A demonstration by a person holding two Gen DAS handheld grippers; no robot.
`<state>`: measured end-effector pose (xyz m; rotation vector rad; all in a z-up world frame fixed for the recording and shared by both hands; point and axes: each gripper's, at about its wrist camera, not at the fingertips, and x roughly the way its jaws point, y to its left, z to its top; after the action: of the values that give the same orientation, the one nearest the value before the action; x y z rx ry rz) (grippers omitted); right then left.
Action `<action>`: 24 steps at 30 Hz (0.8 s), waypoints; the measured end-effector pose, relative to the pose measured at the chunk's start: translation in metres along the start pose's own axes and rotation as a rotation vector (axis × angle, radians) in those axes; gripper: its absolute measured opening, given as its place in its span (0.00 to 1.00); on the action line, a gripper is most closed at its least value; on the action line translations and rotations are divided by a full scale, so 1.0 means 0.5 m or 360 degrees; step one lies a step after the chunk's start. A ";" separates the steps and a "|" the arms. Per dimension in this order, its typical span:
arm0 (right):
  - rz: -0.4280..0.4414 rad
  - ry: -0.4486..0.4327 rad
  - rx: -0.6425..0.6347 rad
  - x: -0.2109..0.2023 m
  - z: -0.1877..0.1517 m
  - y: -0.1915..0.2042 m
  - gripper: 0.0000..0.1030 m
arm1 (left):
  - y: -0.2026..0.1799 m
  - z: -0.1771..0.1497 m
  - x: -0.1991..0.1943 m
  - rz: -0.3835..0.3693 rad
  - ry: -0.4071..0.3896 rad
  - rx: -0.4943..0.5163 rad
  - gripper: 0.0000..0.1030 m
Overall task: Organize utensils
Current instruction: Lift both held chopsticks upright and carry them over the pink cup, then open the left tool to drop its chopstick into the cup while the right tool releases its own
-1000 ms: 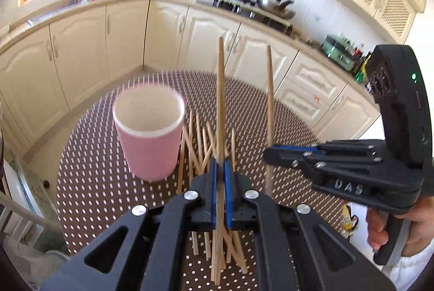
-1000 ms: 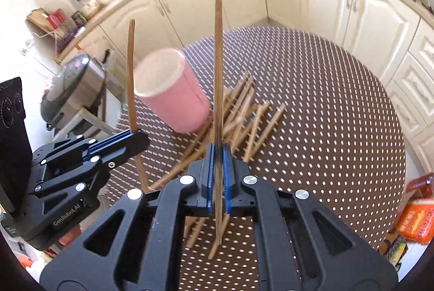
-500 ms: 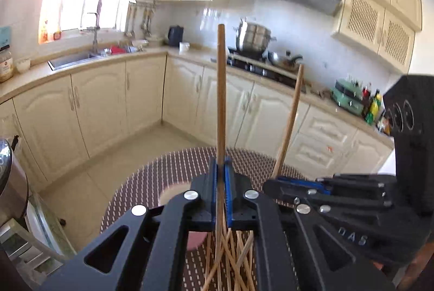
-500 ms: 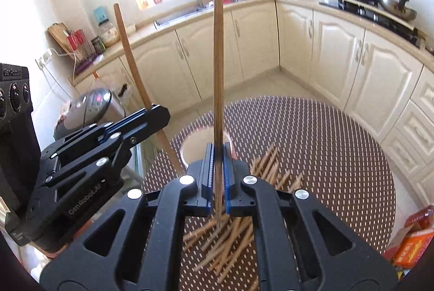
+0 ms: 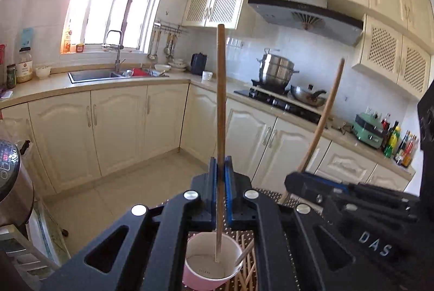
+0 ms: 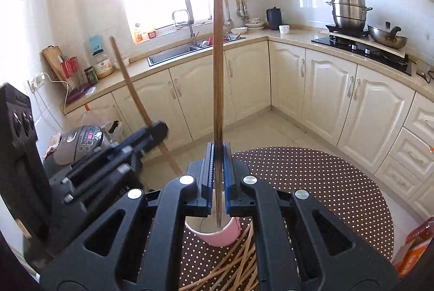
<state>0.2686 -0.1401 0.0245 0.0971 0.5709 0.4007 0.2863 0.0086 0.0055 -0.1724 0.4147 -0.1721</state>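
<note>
My left gripper [image 5: 220,182] is shut on a wooden chopstick [image 5: 220,112], held upright with its lower tip inside the pink cup [image 5: 211,264]. My right gripper [image 6: 218,177] holds another chopstick [image 6: 217,90] upright between its blue pads; its jaws stand a little apart and the stick's lower tip is in the pink cup [image 6: 219,234]. Each gripper shows in the other's view: the right [image 5: 339,198], the left [image 6: 114,155]. Loose chopsticks [image 6: 233,266] lie in a pile on the table beside the cup.
The round table [image 6: 325,188] has a brown dotted cloth. A rice cooker [image 6: 78,141] stands to the left. Kitchen cabinets, a sink [image 5: 103,74] and a stove with pots [image 5: 276,76] line the walls. An orange box [image 6: 415,245] lies at the right.
Both grippers have tilted upright and moved over the pink cup. The tips of both chopsticks have gone down into the cup.
</note>
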 end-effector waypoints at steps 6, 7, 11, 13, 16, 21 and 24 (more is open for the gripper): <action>-0.0007 0.0045 0.0012 0.039 -0.016 -0.011 0.07 | 0.013 -0.044 0.033 0.0033 0.0088 0.0046 0.06; -0.0011 0.0059 0.0011 0.044 -0.021 -0.013 0.07 | 0.015 -0.048 0.036 0.0033 0.0102 0.0043 0.06; -0.0021 0.0105 0.0019 0.063 -0.036 -0.015 0.07 | 0.022 -0.059 0.038 0.0044 0.0120 0.0049 0.06; -0.0019 0.0121 0.0028 0.069 -0.043 -0.019 0.07 | 0.019 -0.062 0.038 0.0043 0.0137 0.0060 0.06; -0.0020 0.0144 0.0037 0.076 -0.054 -0.021 0.07 | 0.019 -0.068 0.037 0.0039 0.0161 0.0080 0.06; -0.0027 0.0171 0.0053 0.086 -0.065 -0.022 0.07 | 0.018 -0.071 0.032 0.0050 0.0183 0.0098 0.21; -0.0029 0.0183 0.0059 0.088 -0.070 -0.024 0.07 | 0.024 -0.073 0.025 0.0054 0.0187 0.0103 0.25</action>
<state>0.2873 -0.1343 -0.0295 0.1050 0.6923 0.3795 0.2842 0.0128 -0.0346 -0.0915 0.5279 -0.1626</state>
